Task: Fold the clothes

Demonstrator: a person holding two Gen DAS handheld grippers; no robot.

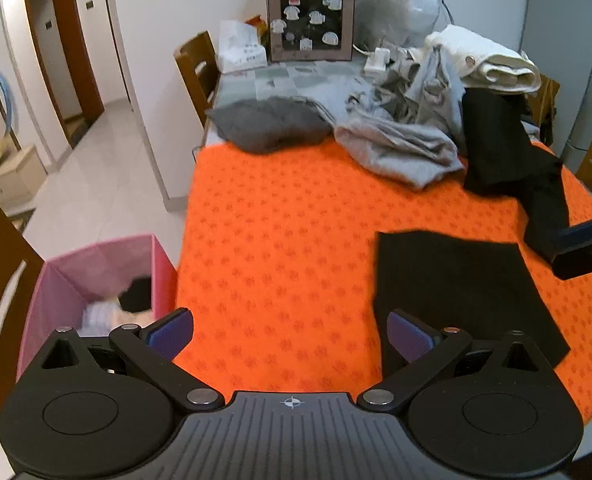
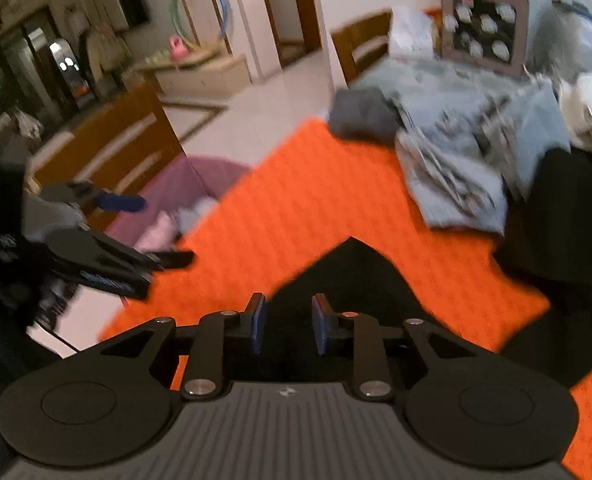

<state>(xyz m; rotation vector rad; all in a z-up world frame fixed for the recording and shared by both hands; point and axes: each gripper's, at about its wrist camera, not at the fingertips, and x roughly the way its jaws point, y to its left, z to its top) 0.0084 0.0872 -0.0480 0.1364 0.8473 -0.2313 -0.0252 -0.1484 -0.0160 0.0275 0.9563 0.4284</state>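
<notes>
A folded black garment lies flat on the orange cloth at the near right; it also shows in the right wrist view. My left gripper is wide open and empty above the table's near left edge. Its right pad overlaps the garment's left edge. My right gripper hovers over the garment's near part with its jaws partly open and nothing between them. It enters the left wrist view from the right. My left gripper shows in the right wrist view at the left.
A dark grey garment, a light grey heap, a black garment and a cream roll lie at the table's far side. A pink basket with clothes stands on the floor left. Wooden chairs flank the table.
</notes>
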